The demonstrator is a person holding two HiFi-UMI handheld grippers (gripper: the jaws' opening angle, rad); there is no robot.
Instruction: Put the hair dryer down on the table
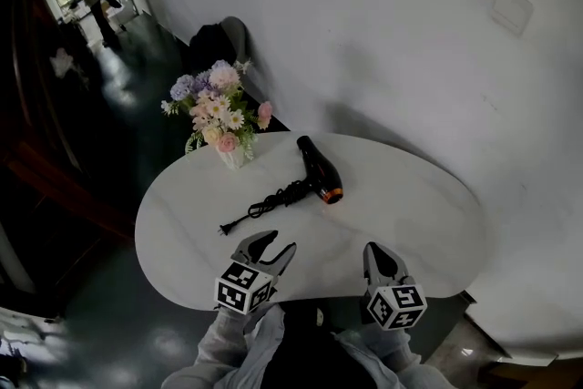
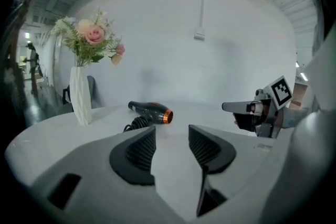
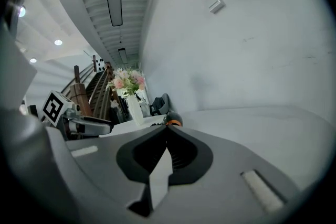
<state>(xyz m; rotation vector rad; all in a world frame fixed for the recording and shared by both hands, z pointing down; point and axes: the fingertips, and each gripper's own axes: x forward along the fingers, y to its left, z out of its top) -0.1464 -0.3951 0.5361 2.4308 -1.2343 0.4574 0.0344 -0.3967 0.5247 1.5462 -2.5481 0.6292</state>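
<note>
The hair dryer (image 1: 319, 170) already lies on the counter (image 1: 410, 205) (left tongs (image 1: 276, 243) spread and empty, right tongs (image 1: 376, 249) pressed together), so seemingly only backing away remains.

Right gripper (image 3: 167, 128), jaws together, flower vase (image 3: 136, 110) beyond

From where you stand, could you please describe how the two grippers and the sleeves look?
The left gripper and right gripper have pale grey bodies with black ribbed pads on the jaws. Each carries a cube of black-and-white square markers. The sleeves are light grey.
</note>
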